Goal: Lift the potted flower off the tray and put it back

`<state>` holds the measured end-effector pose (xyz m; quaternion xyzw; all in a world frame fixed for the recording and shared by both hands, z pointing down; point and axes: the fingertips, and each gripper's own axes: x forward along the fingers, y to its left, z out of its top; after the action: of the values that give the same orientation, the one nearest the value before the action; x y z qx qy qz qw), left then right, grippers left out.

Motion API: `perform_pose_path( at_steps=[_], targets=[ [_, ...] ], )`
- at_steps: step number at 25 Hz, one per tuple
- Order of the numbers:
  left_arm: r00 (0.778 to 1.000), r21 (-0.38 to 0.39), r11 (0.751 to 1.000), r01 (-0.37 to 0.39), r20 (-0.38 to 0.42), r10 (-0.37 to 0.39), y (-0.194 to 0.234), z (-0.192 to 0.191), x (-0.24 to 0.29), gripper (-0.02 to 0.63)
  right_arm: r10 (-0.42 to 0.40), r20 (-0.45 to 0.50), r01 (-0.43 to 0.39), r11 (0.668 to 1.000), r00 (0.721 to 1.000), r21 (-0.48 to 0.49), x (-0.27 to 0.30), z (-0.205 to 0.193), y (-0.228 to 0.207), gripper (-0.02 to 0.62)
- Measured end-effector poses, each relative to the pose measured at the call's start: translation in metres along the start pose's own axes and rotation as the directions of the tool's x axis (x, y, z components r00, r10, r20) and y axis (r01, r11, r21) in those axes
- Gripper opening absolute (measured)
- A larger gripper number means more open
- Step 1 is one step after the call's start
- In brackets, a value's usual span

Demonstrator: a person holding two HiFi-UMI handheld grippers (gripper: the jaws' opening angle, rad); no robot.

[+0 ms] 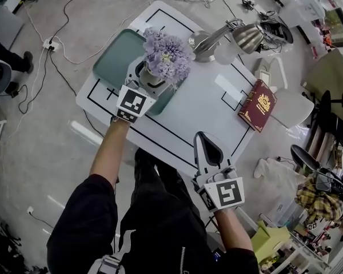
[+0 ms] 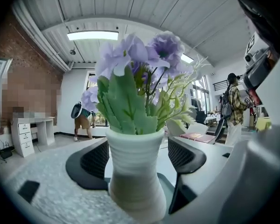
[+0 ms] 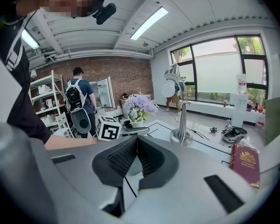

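The potted flower (image 1: 167, 56) has purple blooms in a ribbed white pot (image 2: 135, 171). It stands upright at the right part of the teal tray (image 1: 114, 59) on the white table. My left gripper (image 1: 147, 77) reaches level around the pot, open. Its black pads (image 2: 97, 160) stand on either side of the pot, with a gap showing on the right side. My right gripper (image 1: 208, 144) hovers over the table's near edge, shut and empty, its tips meeting (image 3: 136, 141). From there the flowers (image 3: 139, 107) show far off.
A silver desk lamp (image 1: 220, 37) stands behind the flowers. A red book (image 1: 258, 104) lies at the table's right edge by a white chair (image 1: 291, 107). Cables and a power strip (image 1: 50, 43) lie on the floor. People stand in the room's background.
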<state>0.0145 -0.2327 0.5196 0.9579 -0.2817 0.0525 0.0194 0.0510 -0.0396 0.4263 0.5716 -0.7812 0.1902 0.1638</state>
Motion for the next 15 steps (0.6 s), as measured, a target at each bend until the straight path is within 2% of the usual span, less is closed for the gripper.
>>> perform_pose_path(
  at_steps=[5,9,10,12,15],
  targets=[
    [1.000,0.001,1.000,0.012,0.003,-0.012,0.000,0.001,0.009,0.379,-0.014,-0.007,0.014,1.000,1.000,0.000,-0.003,-0.002,-0.005,0.008],
    [1.000,0.001,1.000,-0.012,0.028,0.012,0.001,0.004,0.007,0.371,-0.023,0.013,0.023,1.000,1.000,0.008,-0.006,-0.003,-0.009,0.008],
    [0.999,0.010,1.000,-0.021,0.026,0.021,0.002,0.004,0.007,0.350,-0.025,0.013,0.025,1.000,1.000,0.010,-0.007,-0.004,-0.010,0.008],
    [0.999,0.026,0.999,-0.034,0.016,0.034,0.004,0.002,0.008,0.241,-0.028,0.016,0.028,1.000,0.999,0.014,-0.008,-0.006,-0.013,0.008],
    [0.999,0.018,0.999,-0.033,0.009,0.033,0.007,0.000,0.009,0.238,-0.030,0.014,0.030,0.999,0.999,0.018,-0.011,-0.009,-0.015,0.008]
  ],
)
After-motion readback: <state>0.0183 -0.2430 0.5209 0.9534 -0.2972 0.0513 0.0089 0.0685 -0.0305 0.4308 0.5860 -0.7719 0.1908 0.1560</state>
